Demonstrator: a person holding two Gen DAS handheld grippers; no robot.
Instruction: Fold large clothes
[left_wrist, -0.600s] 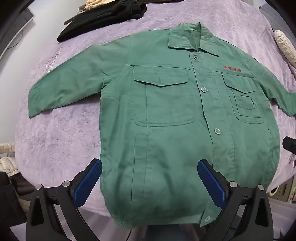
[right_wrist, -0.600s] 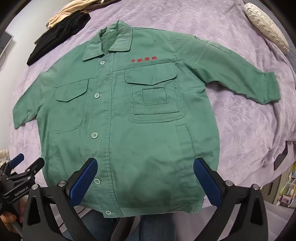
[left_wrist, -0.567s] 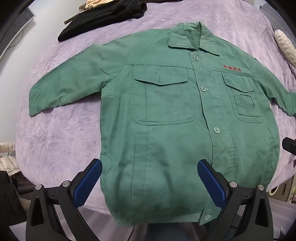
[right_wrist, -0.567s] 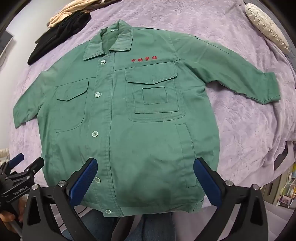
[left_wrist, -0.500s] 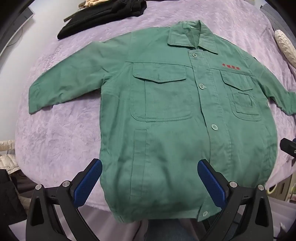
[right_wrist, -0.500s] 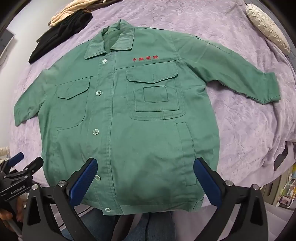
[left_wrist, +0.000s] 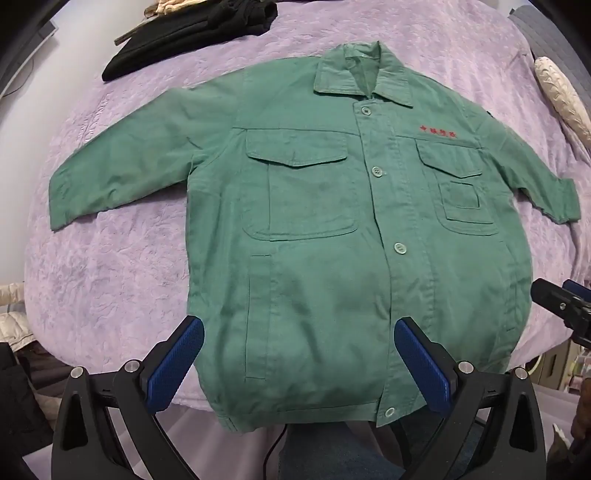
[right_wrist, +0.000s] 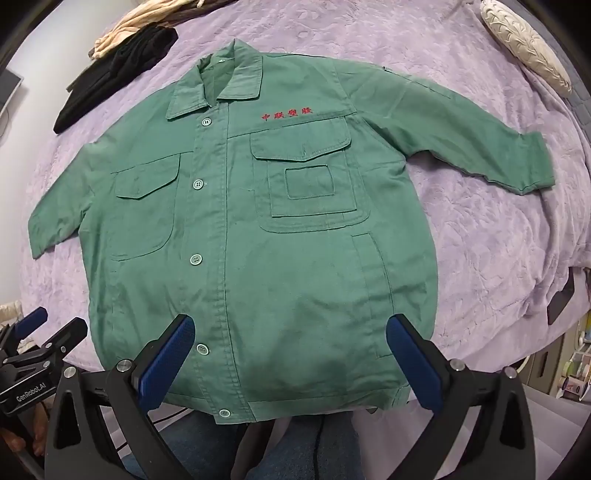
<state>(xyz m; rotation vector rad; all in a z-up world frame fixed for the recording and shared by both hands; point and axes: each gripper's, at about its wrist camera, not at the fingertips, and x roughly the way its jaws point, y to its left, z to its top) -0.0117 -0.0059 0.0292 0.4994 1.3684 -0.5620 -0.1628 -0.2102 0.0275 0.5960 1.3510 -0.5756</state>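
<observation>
A green work jacket (left_wrist: 325, 236) lies flat and buttoned, front up, on a purple bedspread (left_wrist: 103, 266), collar at the far end and both sleeves spread out. It has two chest pockets and red lettering. It also shows in the right wrist view (right_wrist: 258, 240). My left gripper (left_wrist: 299, 354) is open and empty, held above the jacket's hem on the left half. My right gripper (right_wrist: 290, 350) is open and empty, above the hem on the right half. The right gripper's tip shows at the right edge of the left wrist view (left_wrist: 561, 306).
A pile of black and beige clothes (left_wrist: 192, 26) lies at the bed's far left. A cream patterned cushion (right_wrist: 524, 40) lies at the far right. The bed's near edge runs just under the hem. Shelving clutter (right_wrist: 576, 373) stands off the bed's right side.
Both grippers have drawn back a little and risen, so the jacket sits slightly farther and its right cuff now shows in the left wrist view. The jacket has not moved.
</observation>
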